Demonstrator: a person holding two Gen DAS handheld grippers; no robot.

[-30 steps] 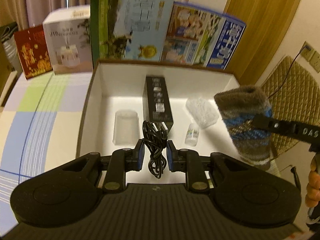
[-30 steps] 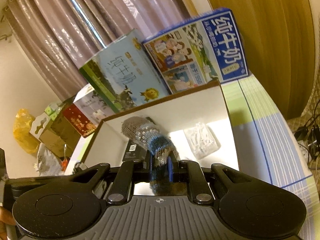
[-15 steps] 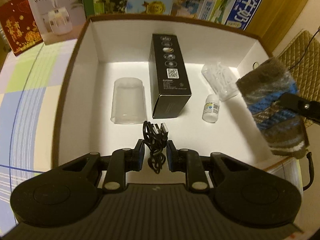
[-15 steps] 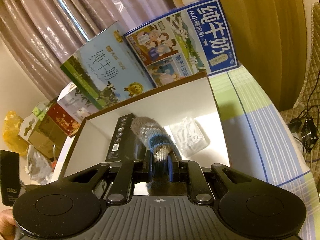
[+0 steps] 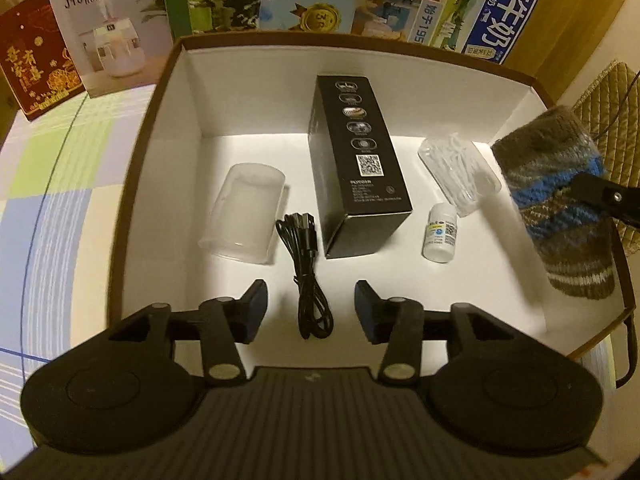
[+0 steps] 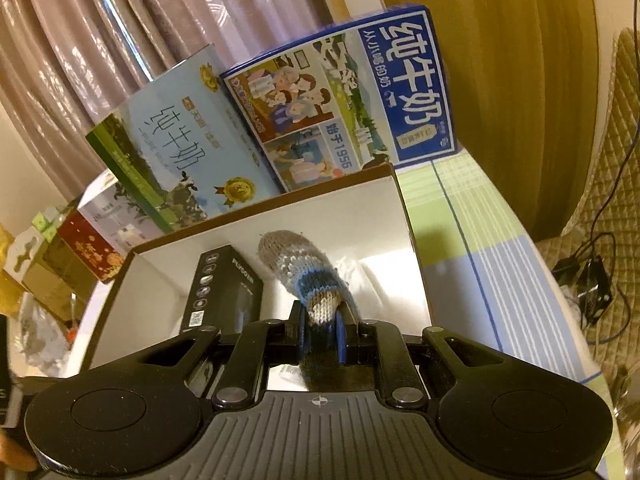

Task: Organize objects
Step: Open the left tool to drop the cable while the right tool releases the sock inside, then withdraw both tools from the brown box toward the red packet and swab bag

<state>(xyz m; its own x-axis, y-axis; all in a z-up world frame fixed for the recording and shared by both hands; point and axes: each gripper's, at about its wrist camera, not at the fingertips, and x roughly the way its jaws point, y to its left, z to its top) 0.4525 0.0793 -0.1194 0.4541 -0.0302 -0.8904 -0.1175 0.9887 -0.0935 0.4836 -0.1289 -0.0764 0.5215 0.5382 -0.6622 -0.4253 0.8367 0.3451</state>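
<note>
A white open box (image 5: pixel 280 80) with a brown rim holds a black carton (image 5: pixel 360 168), a clear plastic cup (image 5: pixel 244 212) on its side, a small white bottle (image 5: pixel 440 236), a bag of cotton swabs (image 5: pixel 460 176) and a coiled black cable (image 5: pixel 306 264). My left gripper (image 5: pixel 312 312) is open, with the cable's near end lying loose between its fingers. My right gripper (image 6: pixel 320 320) is shut on a knitted brown-and-blue sock (image 6: pixel 304 276). The sock (image 5: pixel 560 208) hangs over the box's right side. The black carton (image 6: pixel 224 296) shows left of it.
Two milk cartons (image 5: pixel 460 8), a humidifier box (image 5: pixel 108 32) and a red box (image 5: pixel 32 60) stand behind the open box. A checked cloth (image 5: pixel 60 200) covers the table at the left. A quilted chair (image 6: pixel 600 200) with cables stands off the table's right edge.
My left gripper has opened and let go of the cable, which now lies on the box floor. The right gripper has carried the sock further over the box's right side.
</note>
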